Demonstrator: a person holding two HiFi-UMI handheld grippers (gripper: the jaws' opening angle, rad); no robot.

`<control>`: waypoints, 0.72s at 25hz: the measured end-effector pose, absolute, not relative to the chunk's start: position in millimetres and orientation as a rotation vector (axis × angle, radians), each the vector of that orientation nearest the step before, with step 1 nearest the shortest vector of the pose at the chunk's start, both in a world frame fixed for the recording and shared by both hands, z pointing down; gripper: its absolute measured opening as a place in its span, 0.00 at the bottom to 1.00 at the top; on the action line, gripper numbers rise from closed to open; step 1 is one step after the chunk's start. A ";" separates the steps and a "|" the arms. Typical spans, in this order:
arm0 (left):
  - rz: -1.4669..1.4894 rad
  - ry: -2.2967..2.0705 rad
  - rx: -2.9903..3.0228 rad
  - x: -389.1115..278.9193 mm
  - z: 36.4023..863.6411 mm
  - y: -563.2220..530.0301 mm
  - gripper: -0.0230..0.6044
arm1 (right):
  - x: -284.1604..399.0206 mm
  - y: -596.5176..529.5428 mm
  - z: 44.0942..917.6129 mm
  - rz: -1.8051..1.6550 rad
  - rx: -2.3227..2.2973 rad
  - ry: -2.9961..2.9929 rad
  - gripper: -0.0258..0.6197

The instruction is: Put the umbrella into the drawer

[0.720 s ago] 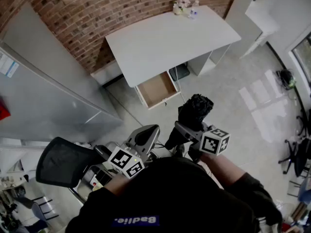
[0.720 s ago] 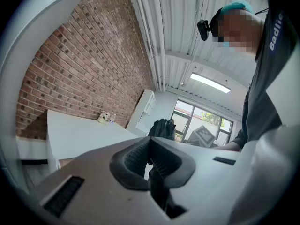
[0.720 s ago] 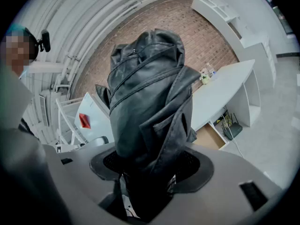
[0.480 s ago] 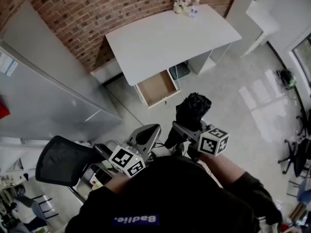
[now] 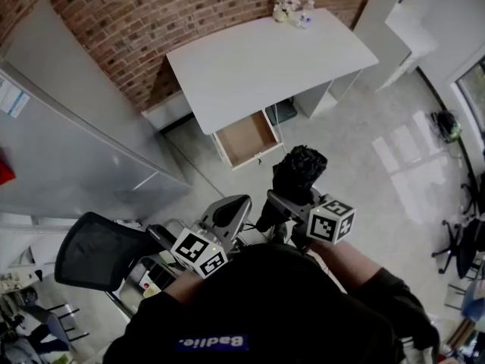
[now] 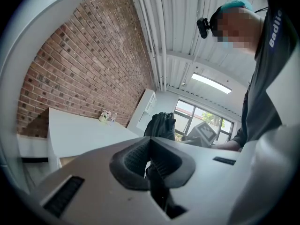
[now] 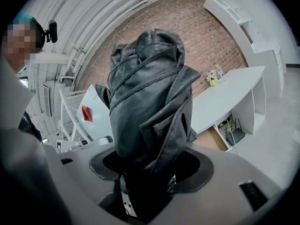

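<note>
Slightly to the left in the head view, the right gripper (image 5: 282, 203) is drifting with its load, compared with the earlier frames. The desk and the drawer are keeping almost the same place in the picture.

This gripper is clenching on the umbrella (image 7: 146, 102), a black folded one. The two dark pads (image 7: 199, 170) are pressing on its lower part from both sides, while the wrinkled fabric is rising well beyond the jaws. The umbrella is staying in the air in front of the person, well apart from the drawer (image 5: 246, 139).

The drawer is standing pulled out from under the front edge of the white desk (image 5: 258, 59), and its brown inside is showing. A small bunch of flowers (image 5: 286, 7) is sitting at the far corner of the desk, near the brick wall (image 5: 114, 21).

The left gripper (image 5: 227, 214) is hanging just beside the right one, at its left. Its jaws are resting together at the tips, with nothing between them. A black office chair (image 5: 95, 252) is standing at the person's left.
</note>
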State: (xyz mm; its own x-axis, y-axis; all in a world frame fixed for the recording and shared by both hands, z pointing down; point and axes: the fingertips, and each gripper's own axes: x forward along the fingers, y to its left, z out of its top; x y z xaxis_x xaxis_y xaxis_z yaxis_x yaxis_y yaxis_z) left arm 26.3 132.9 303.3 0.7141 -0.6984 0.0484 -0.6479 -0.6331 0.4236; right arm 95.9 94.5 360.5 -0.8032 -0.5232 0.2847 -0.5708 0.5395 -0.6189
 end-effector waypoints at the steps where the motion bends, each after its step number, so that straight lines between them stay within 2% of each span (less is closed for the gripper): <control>1: -0.170 -1.041 2.505 24.1 303.2 132.8 0.03 | 94.1 94.0 361.0 1.122 0.961 -2.697 0.49; 18: -0.171 -1.095 2.469 -36.9 320.3 137.0 0.03 | 53.6 67.5 398.3 1.267 1.000 -2.662 0.49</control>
State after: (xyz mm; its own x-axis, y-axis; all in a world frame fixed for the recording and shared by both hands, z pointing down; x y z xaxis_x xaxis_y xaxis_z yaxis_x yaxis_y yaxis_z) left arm -36.9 137.0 320.3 0.6803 -0.7304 0.0607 -0.6772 -0.5949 0.4330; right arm 53.6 67.5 398.3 -0.7933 -0.5378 0.2855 -0.5607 0.4623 -0.6870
